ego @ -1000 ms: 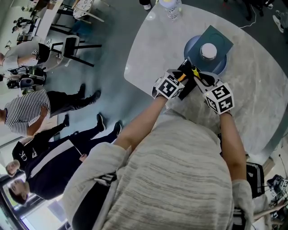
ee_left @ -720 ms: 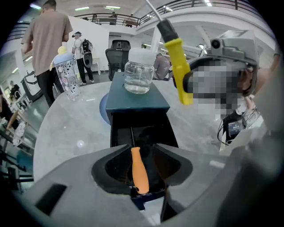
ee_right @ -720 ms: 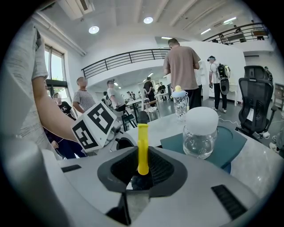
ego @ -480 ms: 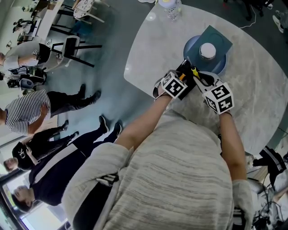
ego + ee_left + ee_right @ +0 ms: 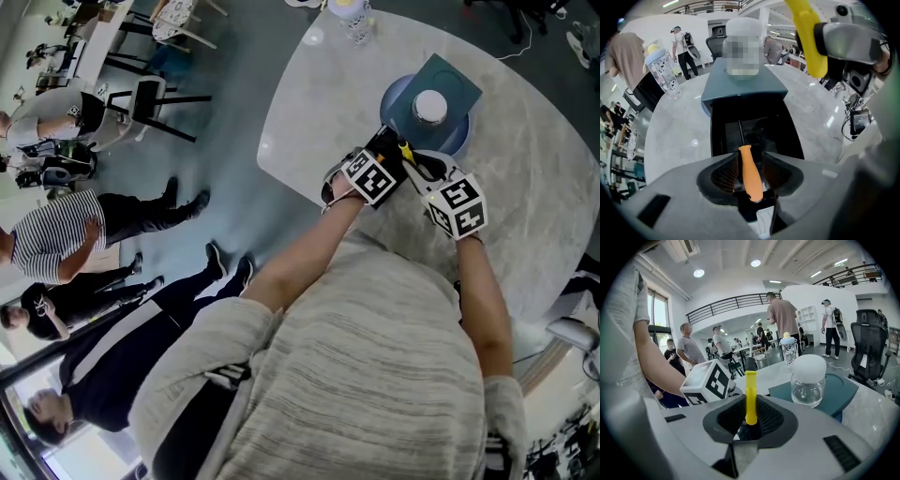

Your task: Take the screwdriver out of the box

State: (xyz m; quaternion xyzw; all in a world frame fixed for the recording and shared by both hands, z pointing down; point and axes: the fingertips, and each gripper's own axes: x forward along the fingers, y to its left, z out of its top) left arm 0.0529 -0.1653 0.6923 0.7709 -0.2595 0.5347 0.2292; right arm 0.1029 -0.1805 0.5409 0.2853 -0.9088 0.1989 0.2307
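The screwdriver (image 5: 749,172) is gripped by its orange handle between the jaws of the left gripper (image 5: 750,158), which are closed narrowly on it with the ribbed dark pads pressed to either side. The thin dark shaft is pointed forward over the mouth of the open black box (image 5: 716,133), so the tool is judged to be partly drawn out but not yet clear. Whether its tip rests inside cannot be told. The handle is smooth, matt and slightly bulbous, a shape easily pinched across its waist. The jaws of the right gripper (image 5: 751,412) are closed on a straight yellow plastic handle (image 5: 750,387), which stands out beyond the jaw tips and is presumably kept raised to leave the box mouth free. The tool it belongs to cannot be made out. The box is set on a pale, marbled, glossy worktop (image 5: 677,136), just in front of a teal square slab (image 5: 740,86) on which a clear glass jar (image 5: 808,383) with a white domed lid is stood.
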